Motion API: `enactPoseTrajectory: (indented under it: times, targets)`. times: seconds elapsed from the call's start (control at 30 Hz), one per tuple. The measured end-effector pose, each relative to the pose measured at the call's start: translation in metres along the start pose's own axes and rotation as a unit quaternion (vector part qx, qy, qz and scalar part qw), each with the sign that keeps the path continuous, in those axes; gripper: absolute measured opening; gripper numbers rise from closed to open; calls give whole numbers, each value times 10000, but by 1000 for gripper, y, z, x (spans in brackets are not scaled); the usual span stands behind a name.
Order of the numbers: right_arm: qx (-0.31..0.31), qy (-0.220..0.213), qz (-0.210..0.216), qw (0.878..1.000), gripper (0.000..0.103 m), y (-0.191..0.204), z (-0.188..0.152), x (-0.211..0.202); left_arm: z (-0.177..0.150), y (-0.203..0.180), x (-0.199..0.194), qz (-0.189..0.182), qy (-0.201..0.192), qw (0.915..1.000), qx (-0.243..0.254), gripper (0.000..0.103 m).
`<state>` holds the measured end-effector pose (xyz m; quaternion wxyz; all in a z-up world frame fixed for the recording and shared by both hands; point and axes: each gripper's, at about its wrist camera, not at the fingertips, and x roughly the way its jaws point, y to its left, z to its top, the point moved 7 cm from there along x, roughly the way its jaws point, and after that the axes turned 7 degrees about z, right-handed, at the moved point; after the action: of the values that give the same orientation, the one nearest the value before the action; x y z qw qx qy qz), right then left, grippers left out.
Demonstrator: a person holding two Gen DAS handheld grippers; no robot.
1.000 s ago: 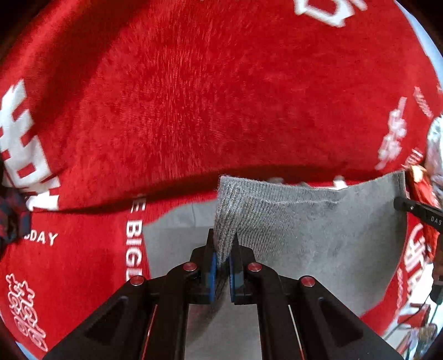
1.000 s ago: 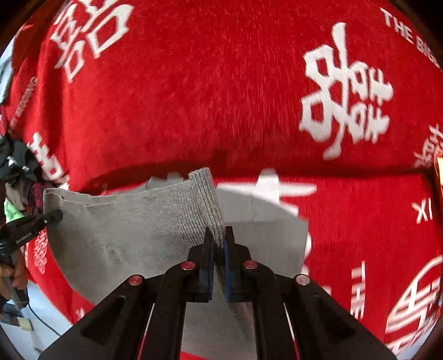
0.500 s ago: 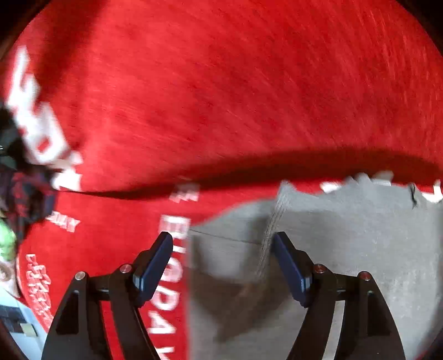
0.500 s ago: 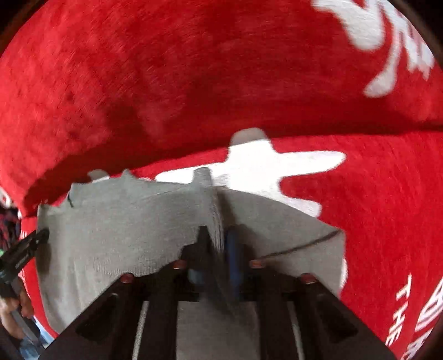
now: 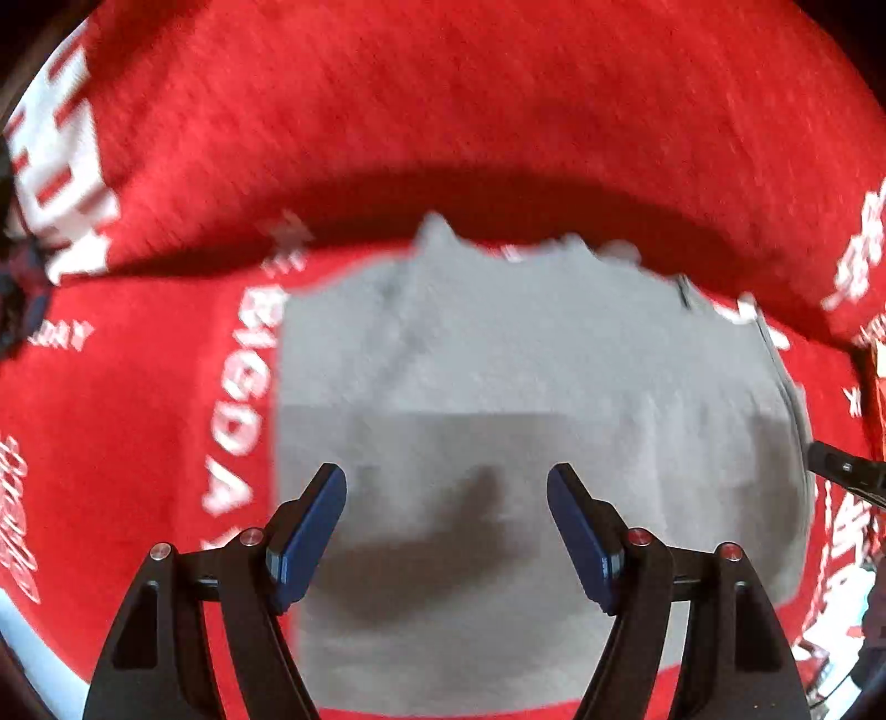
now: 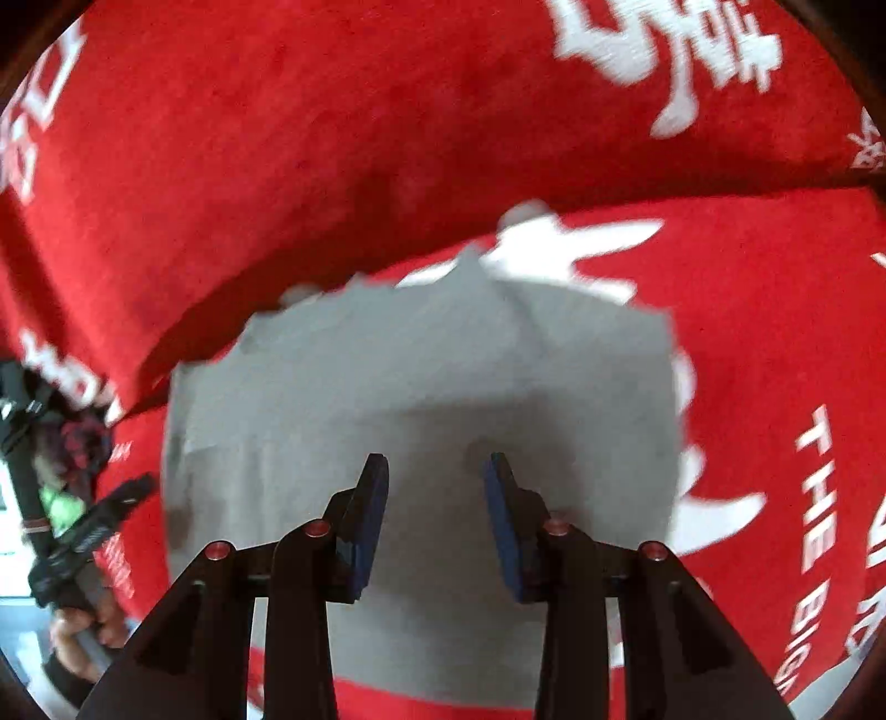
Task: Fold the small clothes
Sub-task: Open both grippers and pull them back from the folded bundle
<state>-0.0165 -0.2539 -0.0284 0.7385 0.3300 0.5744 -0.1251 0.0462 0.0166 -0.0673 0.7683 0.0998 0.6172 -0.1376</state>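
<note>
Grey garment [image 5: 531, 387] lies flat on the red printed cloth [image 5: 443, 111] covering the surface, top edge just by the cloth's crease, prob. a fold just laid. Our left gripper [image 5: 446, 531] & right gripper [image 6: 434, 515] hover above it, jaws released, nothing between them, so fabric can settle.

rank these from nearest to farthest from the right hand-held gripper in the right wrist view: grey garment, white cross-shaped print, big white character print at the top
1. grey garment: directly under the open right hand-held gripper.
2. white cross-shaped print: just beyond the garment's far edge, slightly right.
3. big white character print: farthest, top right on the raised red cloth.
</note>
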Motion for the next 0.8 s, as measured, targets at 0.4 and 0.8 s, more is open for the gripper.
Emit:
enactPoseTrajectory:
  times: [0.4, 0.8]
  targets:
    - [-473, 1010, -531, 9923, 34, -7, -29, 58, -53, 11, 19, 54, 379, 9971, -654, 78]
    - [-1200, 1748, -1165, 9703, 36, 6, -47, 66, -106, 43, 8, 245, 652, 9809, -1817, 78]
